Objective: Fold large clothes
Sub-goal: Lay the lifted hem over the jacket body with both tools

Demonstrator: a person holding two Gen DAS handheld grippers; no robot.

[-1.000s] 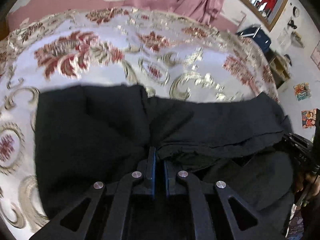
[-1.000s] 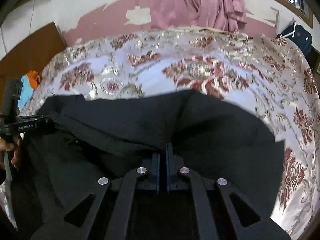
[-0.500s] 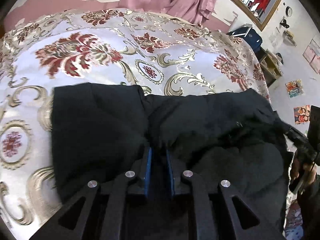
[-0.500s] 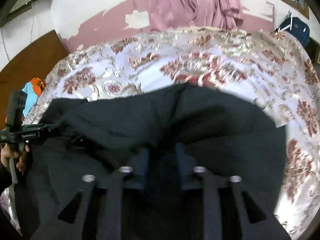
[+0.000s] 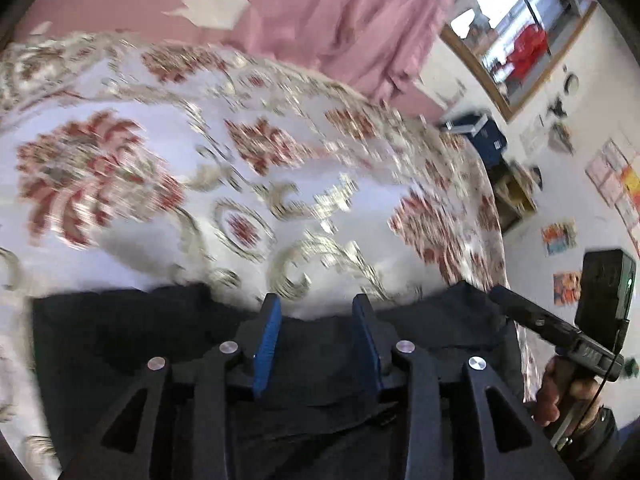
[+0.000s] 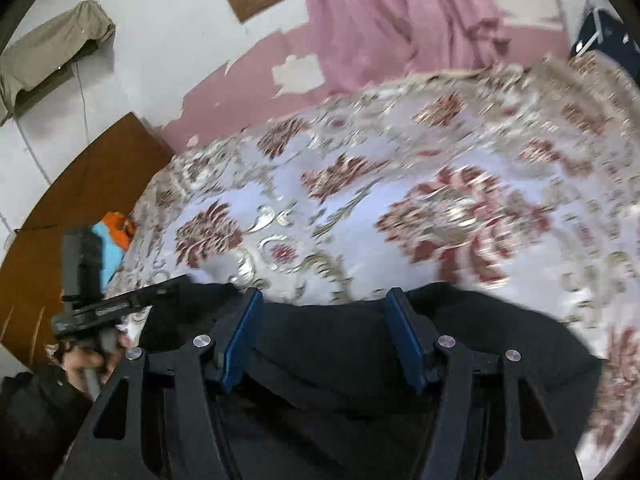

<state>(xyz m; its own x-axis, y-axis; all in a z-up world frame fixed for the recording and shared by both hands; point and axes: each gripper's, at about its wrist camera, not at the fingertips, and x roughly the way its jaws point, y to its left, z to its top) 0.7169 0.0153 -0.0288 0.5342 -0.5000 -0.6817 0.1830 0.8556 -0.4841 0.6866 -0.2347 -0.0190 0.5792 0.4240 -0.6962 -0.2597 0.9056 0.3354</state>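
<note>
Here, one black garment point(image 5: 120, 340), two grippers point(image 5: 316, 312) apart

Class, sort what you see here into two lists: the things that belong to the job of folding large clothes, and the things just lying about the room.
Belongs to the job:
- black garment, lying on the bed
- left gripper, open
- right gripper, open
- floral bedspread, the folding surface

Just lying about:
- pink curtain
- blue bag
- beige cloth on the wall fixture
- orange and blue item beside the bed

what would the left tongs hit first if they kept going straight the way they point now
Most likely the far folded edge of the black garment just ahead of the open left tongs, or the floral bedspread right beyond it; depth is unclear.
</note>
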